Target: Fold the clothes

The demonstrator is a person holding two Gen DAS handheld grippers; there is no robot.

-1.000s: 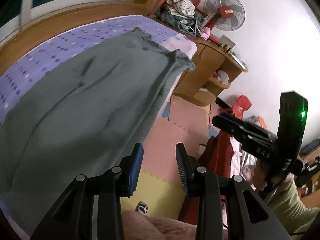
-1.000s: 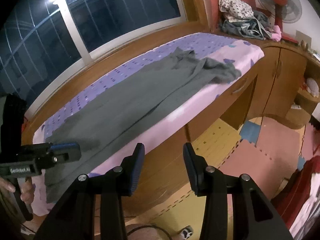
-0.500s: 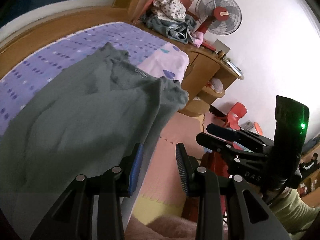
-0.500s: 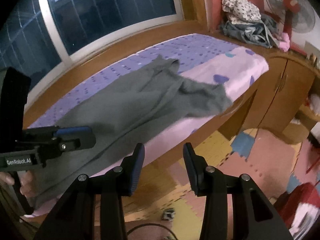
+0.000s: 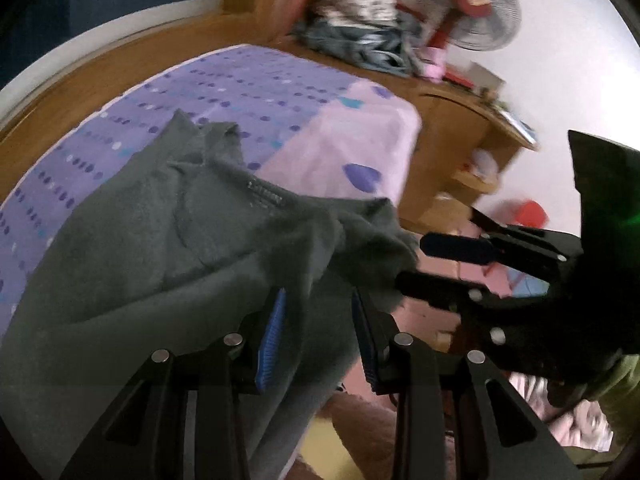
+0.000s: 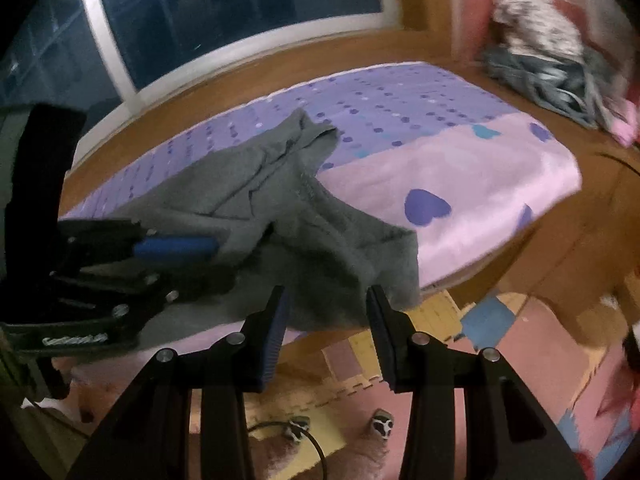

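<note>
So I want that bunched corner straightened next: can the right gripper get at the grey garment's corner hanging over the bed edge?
Probably yes. The right gripper is open, and the garment corner hangs right ahead of its fingers with nothing between; the left gripper sits off to one side.

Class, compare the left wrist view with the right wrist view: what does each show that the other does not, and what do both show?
Only the left wrist view shows the whole fan and the red chair. Only the right wrist view shows the dark window and the shoes on the floor. Both show the grey garment on the purple bed, the clothes pile and both open grippers.
</note>
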